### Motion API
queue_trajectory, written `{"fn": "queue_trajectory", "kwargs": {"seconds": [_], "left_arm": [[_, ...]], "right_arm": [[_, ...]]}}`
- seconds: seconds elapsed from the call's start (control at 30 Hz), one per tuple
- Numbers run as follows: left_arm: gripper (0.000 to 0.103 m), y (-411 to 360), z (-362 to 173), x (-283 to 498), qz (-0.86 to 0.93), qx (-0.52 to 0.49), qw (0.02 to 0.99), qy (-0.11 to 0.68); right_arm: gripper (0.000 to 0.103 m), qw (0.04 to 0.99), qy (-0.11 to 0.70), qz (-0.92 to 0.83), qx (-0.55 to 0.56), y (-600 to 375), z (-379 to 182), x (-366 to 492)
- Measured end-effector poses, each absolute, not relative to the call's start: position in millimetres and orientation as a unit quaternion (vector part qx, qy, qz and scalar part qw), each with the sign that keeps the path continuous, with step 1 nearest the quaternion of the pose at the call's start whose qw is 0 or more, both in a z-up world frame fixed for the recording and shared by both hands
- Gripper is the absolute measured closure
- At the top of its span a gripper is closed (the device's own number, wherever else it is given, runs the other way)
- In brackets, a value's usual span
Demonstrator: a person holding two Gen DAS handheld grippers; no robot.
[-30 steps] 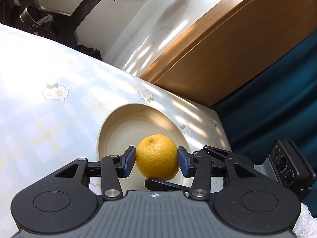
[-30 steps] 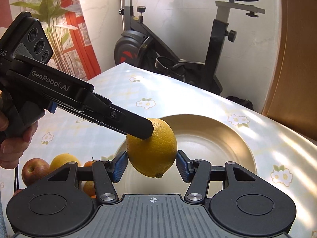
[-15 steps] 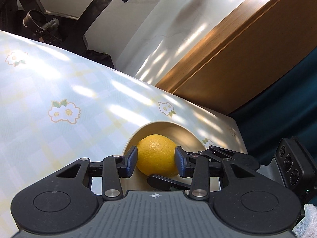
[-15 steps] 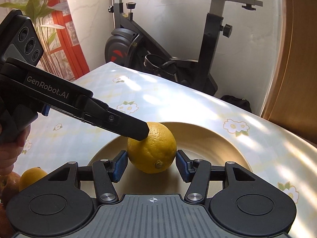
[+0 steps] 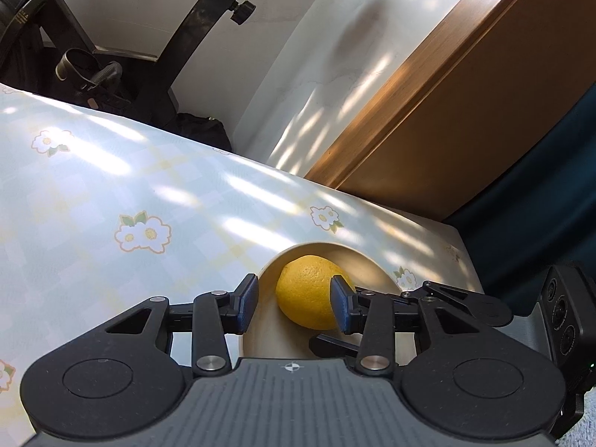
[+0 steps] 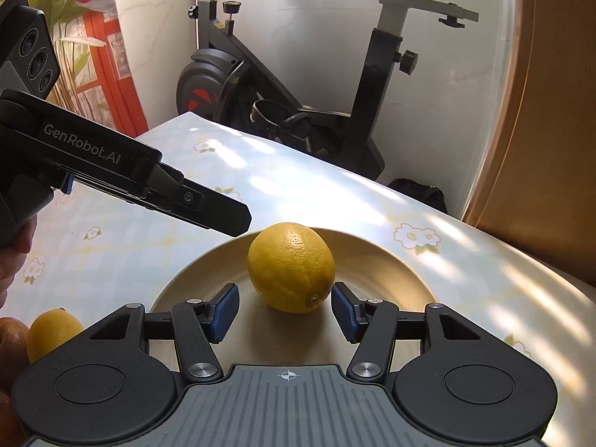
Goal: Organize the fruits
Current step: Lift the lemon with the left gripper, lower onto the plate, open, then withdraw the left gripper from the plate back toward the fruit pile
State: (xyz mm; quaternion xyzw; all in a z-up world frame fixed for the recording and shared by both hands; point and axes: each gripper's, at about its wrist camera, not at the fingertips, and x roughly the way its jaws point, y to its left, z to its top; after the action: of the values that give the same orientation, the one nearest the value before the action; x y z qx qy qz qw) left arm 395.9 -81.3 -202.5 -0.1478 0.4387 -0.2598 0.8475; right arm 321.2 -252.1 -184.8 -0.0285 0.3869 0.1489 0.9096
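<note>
A yellow lemon point(image 6: 290, 266) lies on the beige plate point(image 6: 391, 260) on the flowered tablecloth. My right gripper point(image 6: 285, 307) is low over the plate's near side. Its jaws are opening, and the lemon lies just beyond the blue pads, untouched. In the right wrist view, a finger point(image 6: 223, 216) of the left gripper hangs up and to the left of the lemon, clear of it. In the left wrist view, the left gripper point(image 5: 294, 303) looks down at the lemon point(image 5: 305, 294) and plate point(image 5: 376, 272). Its jaws are opening and nothing is pressed between them.
A second lemon point(image 6: 52, 331) and a red apple point(image 6: 11, 339) lie on the cloth left of the plate. A person's hand point(image 6: 15, 253) holds the left gripper. An exercise bike point(image 6: 298, 111) stands behind the table, with a wooden panel point(image 6: 551, 149) to the right.
The left gripper held the lemon above the plate, lowered it onto the plate, let go and drew back up and to the left. The lemon now rests alone.
</note>
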Motion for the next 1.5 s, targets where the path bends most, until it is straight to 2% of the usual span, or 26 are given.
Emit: {"fn": "queue_trajectory", "kwargs": {"seconds": [0.27, 0.53, 0.63, 1.2, 1.27, 1.4, 1.5], "left_arm": [[0.053, -74, -179, 370, -0.236, -0.108, 0.866, 0.427], [0.052, -63, -159, 334, -0.202, -0.063, 0.882, 0.421], [0.052, -58, -154, 319, -0.190, -0.046, 0.884, 0.425], [0.052, -23, -148, 264, -0.188, -0.021, 0.897, 0.400], [0.051, -24, -147, 261, -0.181, -0.010, 0.899, 0.399], [0.041, -22, -145, 256, -0.186, 0.003, 0.902, 0.390], [0.041, -24, -144, 253, -0.185, 0.018, 0.904, 0.384]], "right_arm": [[0.051, 0.918, 0.380, 0.113, -0.012, -257, -164, 291], [0.051, 0.919, 0.383, 0.091, 0.014, -251, -152, 252], [0.046, 0.919, 0.386, 0.080, 0.024, -246, -152, 238], [0.048, 0.920, 0.386, 0.066, 0.029, -225, -159, 177], [0.048, 0.919, 0.387, 0.070, 0.030, -224, -160, 172], [0.048, 0.918, 0.388, 0.074, 0.034, -220, -161, 162], [0.048, 0.918, 0.390, 0.072, 0.021, -217, -162, 156]]}}
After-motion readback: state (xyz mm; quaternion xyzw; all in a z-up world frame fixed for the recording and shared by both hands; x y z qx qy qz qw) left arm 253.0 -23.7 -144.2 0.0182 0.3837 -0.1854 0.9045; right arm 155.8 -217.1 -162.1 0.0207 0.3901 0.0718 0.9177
